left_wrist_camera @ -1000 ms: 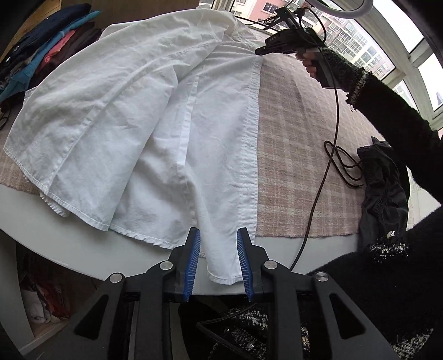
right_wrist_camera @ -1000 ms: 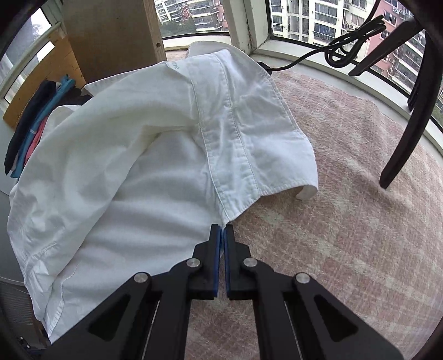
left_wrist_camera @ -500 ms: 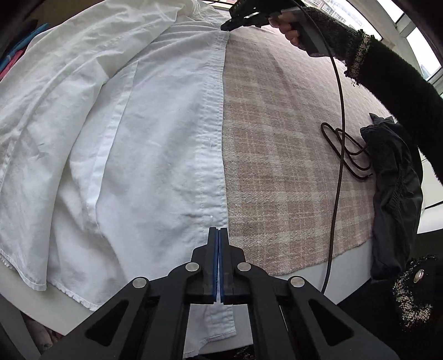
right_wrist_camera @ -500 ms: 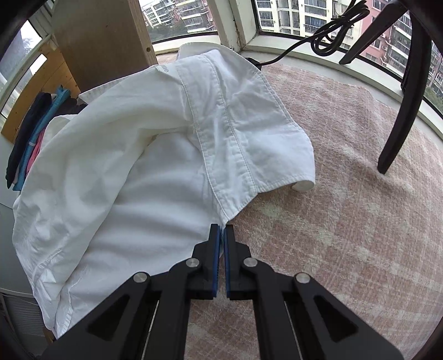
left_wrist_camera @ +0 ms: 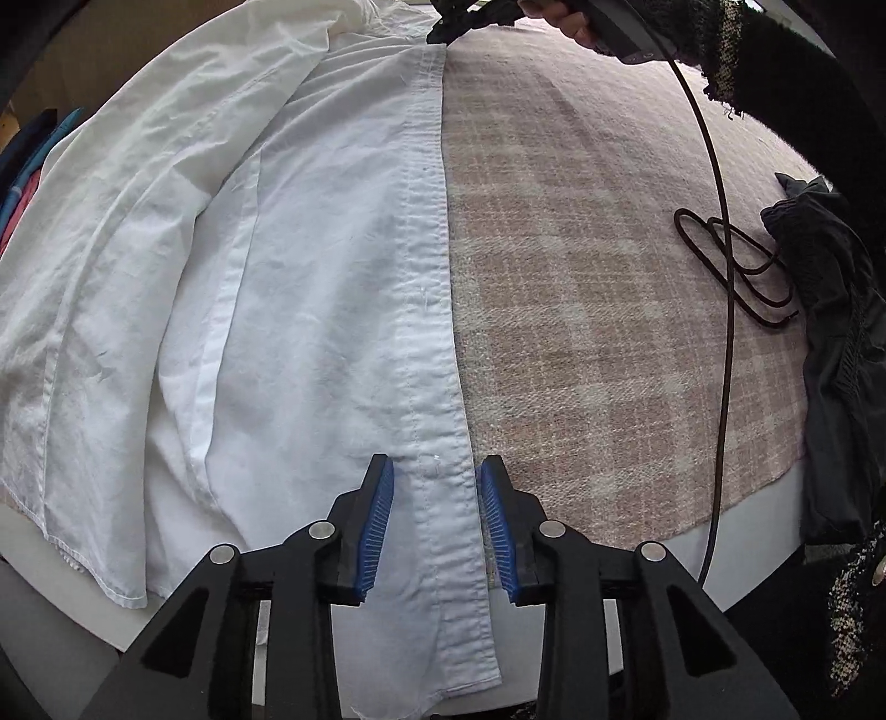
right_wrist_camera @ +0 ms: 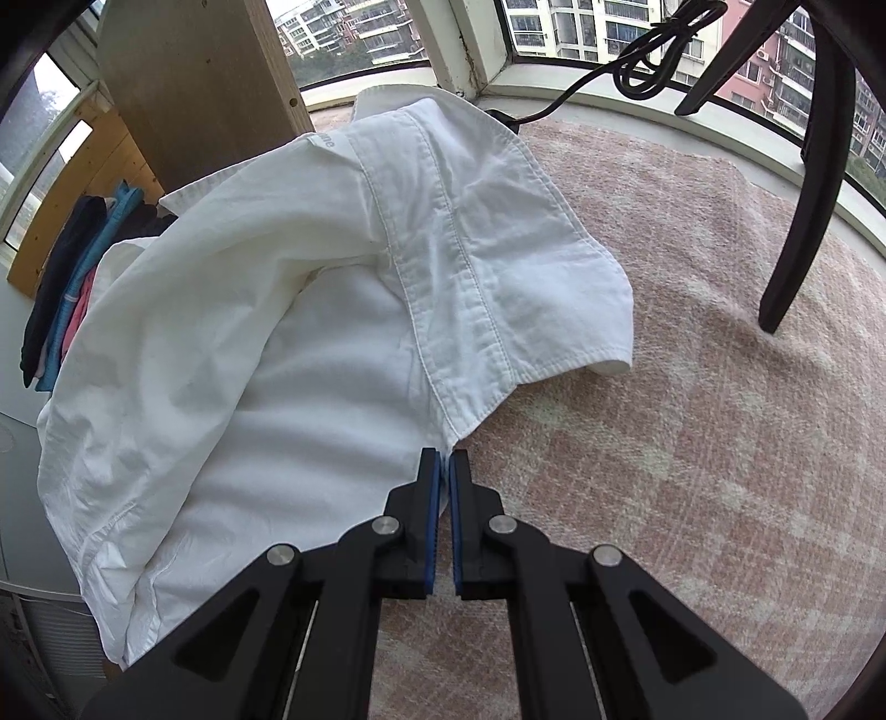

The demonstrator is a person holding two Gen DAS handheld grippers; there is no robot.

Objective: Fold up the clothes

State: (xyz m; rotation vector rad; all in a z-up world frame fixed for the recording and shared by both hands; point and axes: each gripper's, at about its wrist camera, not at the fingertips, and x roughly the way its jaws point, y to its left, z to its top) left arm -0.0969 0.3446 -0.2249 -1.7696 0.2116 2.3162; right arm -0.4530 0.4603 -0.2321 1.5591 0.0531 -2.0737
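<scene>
A white button-up shirt point(left_wrist_camera: 310, 266) lies spread on a pink plaid cloth point(left_wrist_camera: 598, 288) over a round table. My left gripper point(left_wrist_camera: 437, 487) is open, its blue pads on either side of the shirt's button placket near the hem. My right gripper point(right_wrist_camera: 443, 471) is shut on the shirt's front edge just below the collar point(right_wrist_camera: 498, 266); the shirt also shows in the right wrist view point(right_wrist_camera: 249, 343). The right gripper and the hand holding it show at the top of the left wrist view point(left_wrist_camera: 465, 16).
A black cable point(left_wrist_camera: 725, 266) runs across the cloth on the right, beside a dark garment point(left_wrist_camera: 836, 360) at the table edge. Stacked coloured clothes point(right_wrist_camera: 72, 282) lie to the left. A dark chair leg point(right_wrist_camera: 797, 232) stands over the cloth's right side. Windows lie behind.
My left gripper was open, shut on the placket near the hem, and is now open again, closer over the shirt. My right gripper stays shut on the edge by the collar.
</scene>
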